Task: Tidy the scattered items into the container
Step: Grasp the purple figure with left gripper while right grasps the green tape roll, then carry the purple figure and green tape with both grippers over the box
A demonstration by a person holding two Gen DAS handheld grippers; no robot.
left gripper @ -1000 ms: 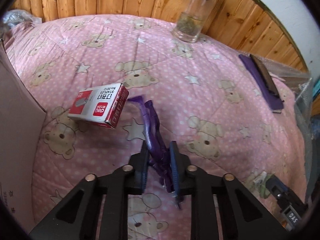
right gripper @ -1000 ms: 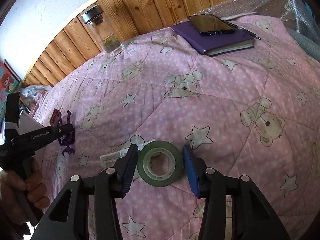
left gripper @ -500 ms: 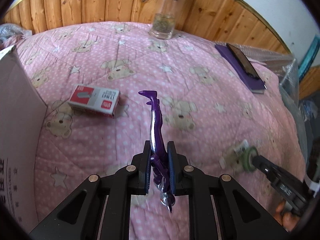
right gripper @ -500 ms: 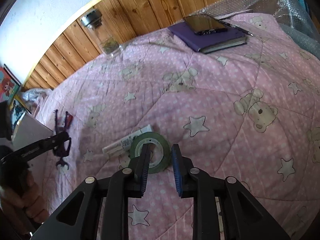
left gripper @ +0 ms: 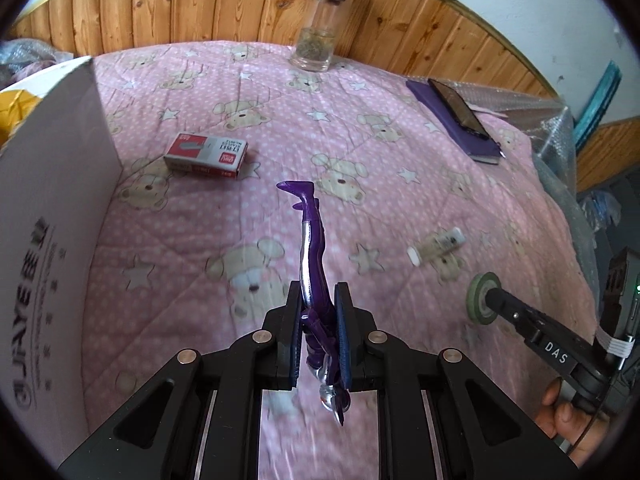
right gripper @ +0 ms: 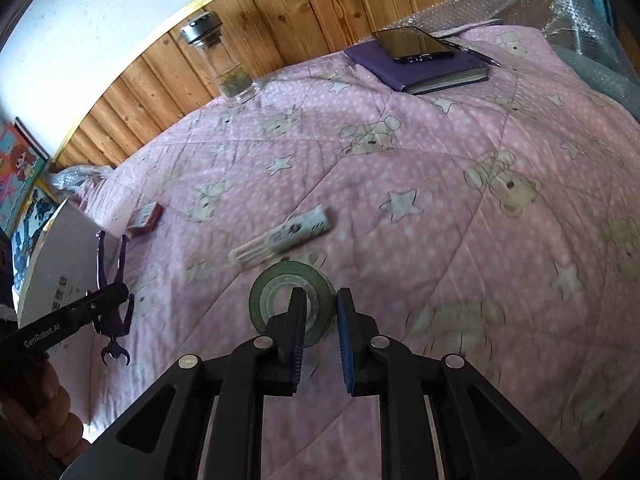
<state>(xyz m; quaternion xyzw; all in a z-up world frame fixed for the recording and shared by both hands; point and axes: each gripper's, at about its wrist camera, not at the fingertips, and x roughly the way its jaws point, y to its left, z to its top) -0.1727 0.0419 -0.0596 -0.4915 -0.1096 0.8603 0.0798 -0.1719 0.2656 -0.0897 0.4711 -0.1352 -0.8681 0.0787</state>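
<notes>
Right of the white cardboard box, my left gripper clamps a glossy purple hair claw clip. Farther right, my right gripper pinches the wall of a dull green tape roll.

- Left wrist view: looks forward and steeply down along the left gripper, close above the pink quilt, facing the wooden wall panel.
- Right wrist view: same steep downward angle from the right gripper, facing the same panel.
- Shared: glass jar, purple notebook, staple box; each view shows the other gripper.
</notes>
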